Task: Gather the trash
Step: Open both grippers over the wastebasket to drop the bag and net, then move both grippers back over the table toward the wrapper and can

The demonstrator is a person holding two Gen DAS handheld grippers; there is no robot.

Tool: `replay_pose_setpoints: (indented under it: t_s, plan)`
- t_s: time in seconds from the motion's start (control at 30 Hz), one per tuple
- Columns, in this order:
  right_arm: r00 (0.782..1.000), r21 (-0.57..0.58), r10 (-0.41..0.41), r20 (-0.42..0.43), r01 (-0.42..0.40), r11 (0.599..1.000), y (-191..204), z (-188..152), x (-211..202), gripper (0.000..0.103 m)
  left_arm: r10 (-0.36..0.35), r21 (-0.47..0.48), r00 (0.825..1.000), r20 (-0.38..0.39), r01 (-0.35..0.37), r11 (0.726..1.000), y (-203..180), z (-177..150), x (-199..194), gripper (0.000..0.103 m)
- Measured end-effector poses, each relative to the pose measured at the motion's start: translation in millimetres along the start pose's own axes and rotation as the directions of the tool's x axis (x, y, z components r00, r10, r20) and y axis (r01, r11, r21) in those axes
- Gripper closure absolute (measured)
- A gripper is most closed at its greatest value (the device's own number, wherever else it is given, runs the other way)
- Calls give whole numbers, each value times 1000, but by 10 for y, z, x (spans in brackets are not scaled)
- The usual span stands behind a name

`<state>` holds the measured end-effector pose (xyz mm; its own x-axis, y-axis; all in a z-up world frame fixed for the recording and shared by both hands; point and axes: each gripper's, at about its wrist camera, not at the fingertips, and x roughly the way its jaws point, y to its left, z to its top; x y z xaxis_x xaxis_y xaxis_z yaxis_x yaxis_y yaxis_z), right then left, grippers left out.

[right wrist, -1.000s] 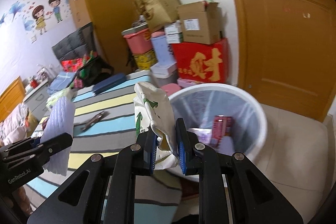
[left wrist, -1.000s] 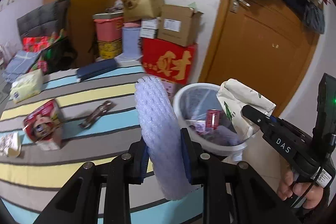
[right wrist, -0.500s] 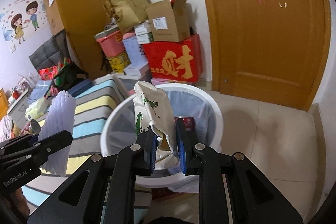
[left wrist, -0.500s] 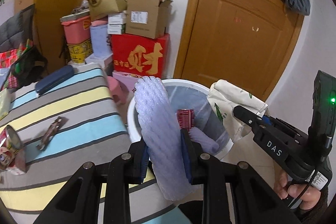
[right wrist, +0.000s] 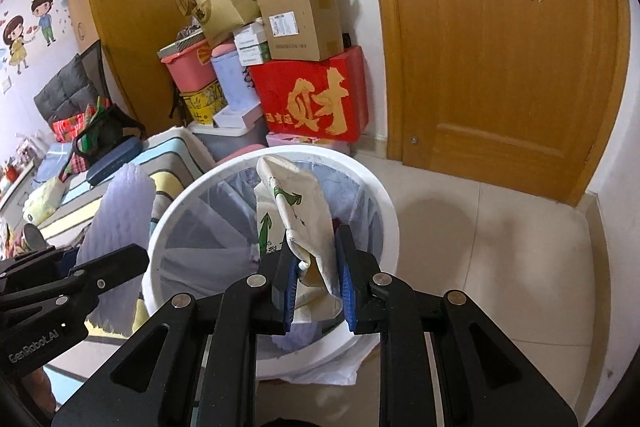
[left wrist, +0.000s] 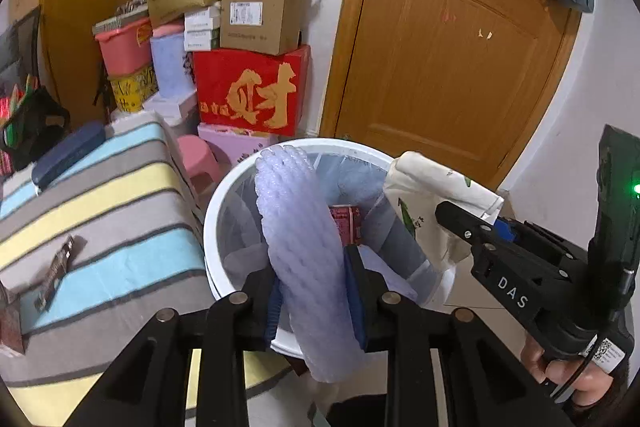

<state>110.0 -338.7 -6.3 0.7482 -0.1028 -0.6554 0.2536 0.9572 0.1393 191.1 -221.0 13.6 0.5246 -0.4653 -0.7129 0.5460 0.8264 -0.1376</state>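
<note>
My left gripper [left wrist: 314,293] is shut on a pale purple foam net sleeve [left wrist: 300,223] and holds it upright over the near rim of the white trash bin [left wrist: 224,199]. My right gripper [right wrist: 316,281] is shut on a crumpled white paper bag with green print [right wrist: 294,207] and holds it above the bin's opening [right wrist: 384,195]. The bin has a plastic liner and a red packet [left wrist: 348,223] inside. The right gripper and its bag also show in the left wrist view [left wrist: 432,191]; the left gripper's sleeve shows in the right wrist view [right wrist: 120,203].
A striped bed [left wrist: 100,211] lies left of the bin, with a dark wrapper [left wrist: 60,265] and a navy case [left wrist: 68,153] on it. Stacked boxes, including a red one [left wrist: 252,91], stand behind the bin. A wooden door [right wrist: 500,47] is at the right, tiled floor [right wrist: 500,267] below.
Both grippers have moved right, off the bed and toward the bin. The foam sleeve and the paper bag now hang over the bin's opening, still gripped.
</note>
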Motion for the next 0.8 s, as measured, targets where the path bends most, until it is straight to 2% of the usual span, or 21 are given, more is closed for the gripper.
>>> replay_pose_setpoints:
  t_s: [0.1, 0.27, 0.3, 0.33, 0.4, 0.8]
  plan:
    - [1000, -11, -8, -4, 8, 1000, -2, 9, 38, 83, -8, -5, 1000, -4, 8, 1000, 19, 19, 39, 70]
    - [1000, -30, -6, -10, 5, 1000, 15, 22, 78, 77, 6, -20, 1000, -2, -6, 1000, 78, 14, 47, 47]
    - [1000, -32, -9, -10, 9, 999, 23, 25, 81, 71, 5, -22, 1000, 1, -5, 1000, 90, 16, 42, 46]
    - [1000, -35, -11, -8, 10, 999, 31, 23, 78, 60, 12, -27, 1000, 3, -12, 1000, 104, 15, 30, 46]
    - [1000, -44, -13, -10, 13, 999, 47, 15, 74, 49, 25, -28, 1000, 9, -25, 999, 124, 8, 4, 45]
    - [1000, -46, 0, 4, 1, 999, 111, 7, -19, 49, 52, -51, 997, 48, -49, 997, 219, -83, -278, 45]
